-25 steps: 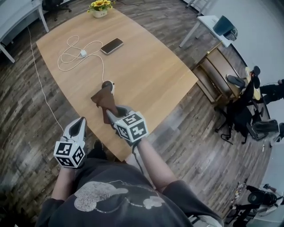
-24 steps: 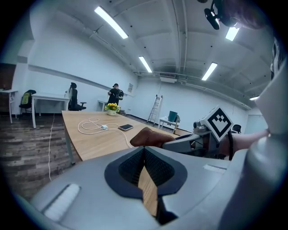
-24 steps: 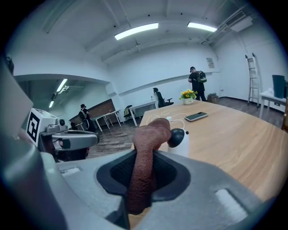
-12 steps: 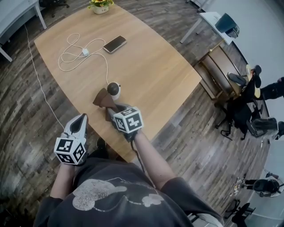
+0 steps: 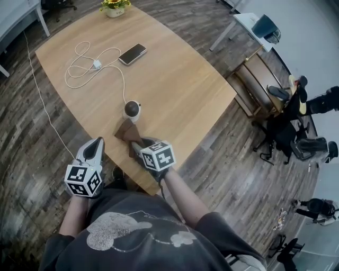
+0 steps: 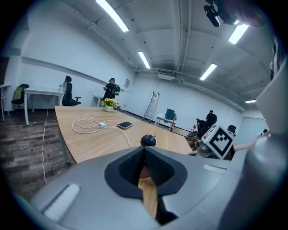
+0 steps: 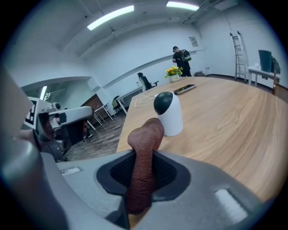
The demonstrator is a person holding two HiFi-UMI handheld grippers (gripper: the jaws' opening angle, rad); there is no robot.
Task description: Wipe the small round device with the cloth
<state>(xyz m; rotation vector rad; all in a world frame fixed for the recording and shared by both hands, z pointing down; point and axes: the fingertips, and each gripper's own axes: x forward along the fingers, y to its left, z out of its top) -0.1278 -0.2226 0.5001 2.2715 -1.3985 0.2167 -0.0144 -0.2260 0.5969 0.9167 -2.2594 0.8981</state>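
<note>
The small round device (image 5: 132, 110), white with a dark face, stands on the wooden table (image 5: 180, 90) near its front edge. In the right gripper view the device (image 7: 168, 113) rises just beyond the brown cloth (image 7: 145, 157). My right gripper (image 5: 136, 144) is shut on that cloth (image 5: 126, 132), which lies bunched on the table just short of the device. In its own view the right gripper (image 7: 143, 167) pinches the cloth as an upright fold. My left gripper (image 5: 97, 143) hangs off the table's front left edge, shut and holding nothing. The left gripper (image 6: 145, 151) points at the device (image 6: 148, 140).
A phone (image 5: 133, 54) and a looped white charger cable (image 5: 90, 66) lie further back on the table, with a flower pot (image 5: 114, 9) at the far end. Chairs and a wooden bench (image 5: 259, 84) stand to the right. A white desk (image 5: 21, 13) is at the far left.
My right gripper has drawn the cloth back off the device toward the table's front edge, so the device now shows fully. The left gripper has barely moved.
</note>
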